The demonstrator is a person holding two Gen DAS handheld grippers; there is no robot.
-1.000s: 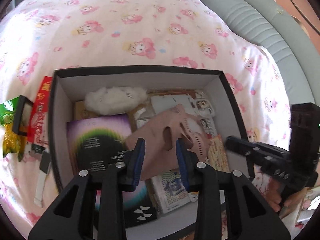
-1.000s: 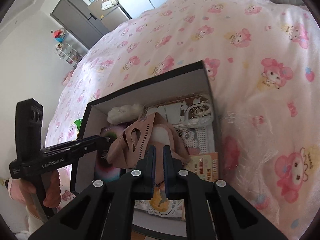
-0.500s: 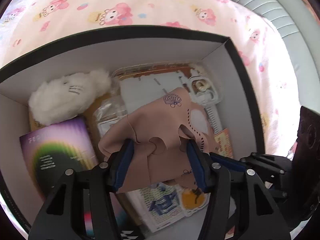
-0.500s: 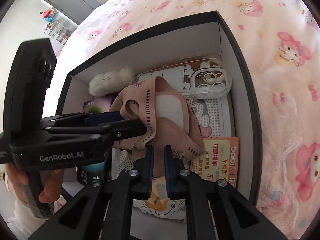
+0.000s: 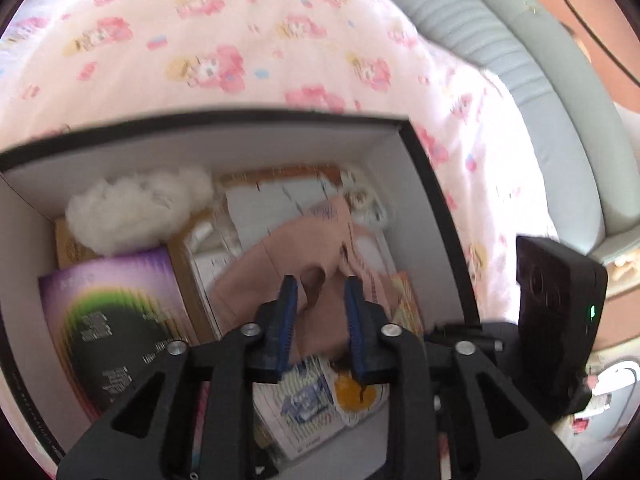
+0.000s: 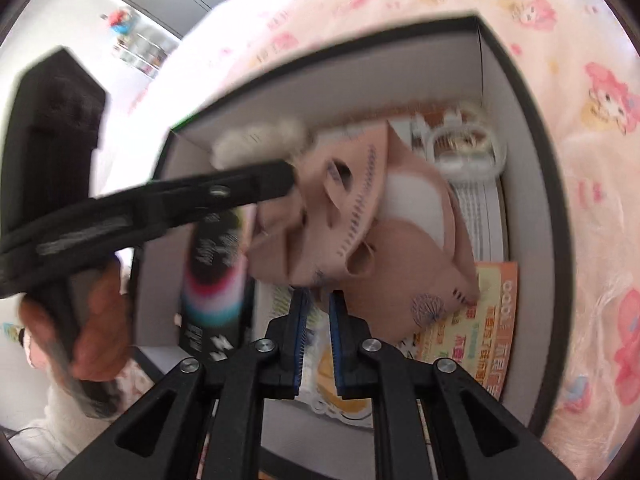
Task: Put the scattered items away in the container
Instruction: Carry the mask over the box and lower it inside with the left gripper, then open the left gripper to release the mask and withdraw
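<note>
A black box with white inner walls (image 5: 200, 148) (image 6: 360, 80) rests on a pink cartoon bedspread. On top of its contents sits a crumpled pink fabric piece (image 5: 272, 264) (image 6: 408, 248) with cut-outs and dashed stitching. My left gripper (image 5: 320, 300) reaches down into the box. Its jaws are closing with a fold of the fabric between them, and the pads still stand apart. In the right wrist view the left gripper (image 6: 290, 178) comes in from the left and meets the fabric's upper corner. My right gripper (image 6: 320, 304) is nearly closed, pinching the fabric's lower edge.
The box also holds a white fluffy toy (image 5: 136, 208), a purple and black booklet (image 5: 108, 312), a clear phone case (image 6: 464, 148), an orange leaflet (image 6: 476, 312) and printed packets. A grey-green padded headboard (image 5: 540, 80) borders the bed. A person's hand (image 6: 96, 320) grips the left handle.
Both grippers have sunk into the box. The left jaws spread wide around the fabric, then narrowed again. The right jaws stay almost closed at the fabric's edge.
</note>
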